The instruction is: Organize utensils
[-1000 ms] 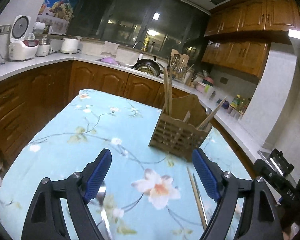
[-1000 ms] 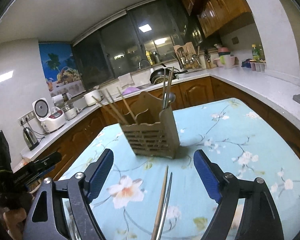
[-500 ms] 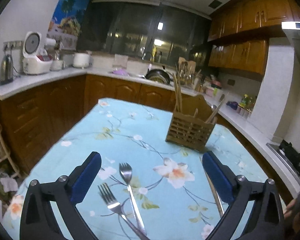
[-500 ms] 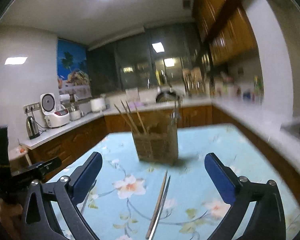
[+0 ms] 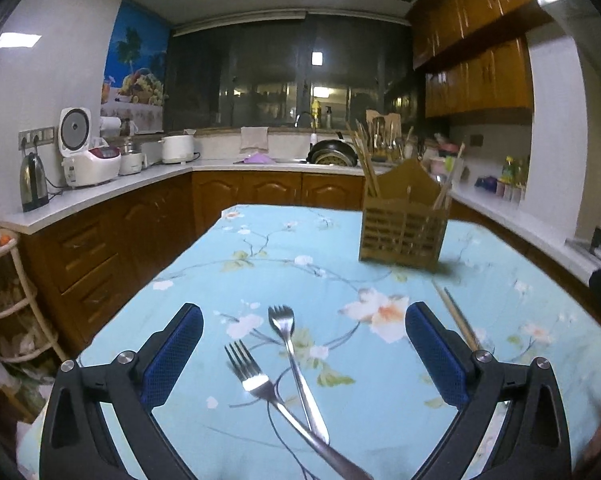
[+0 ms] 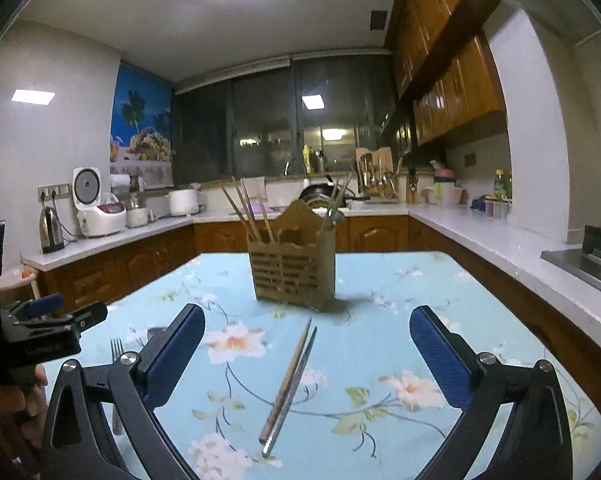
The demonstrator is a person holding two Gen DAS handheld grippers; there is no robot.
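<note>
The left gripper has just spread wide open; two crossed forks lie on the flowered tablecloth between its fingers, untouched. The right gripper has likewise just opened fully, empty, a pair of chopsticks lying between its fingers. The wooden holder stands farther back.

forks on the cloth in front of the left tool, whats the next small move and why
Probably lower the left tool onto the upper fork and close on its handle. Both tools are wide open and empty; two forks lie crossed between the left one's fingers, this one on top, so it should lift free first. The holder stands upright beyond, ready to take it. The right tool faces the chopsticks.
</note>
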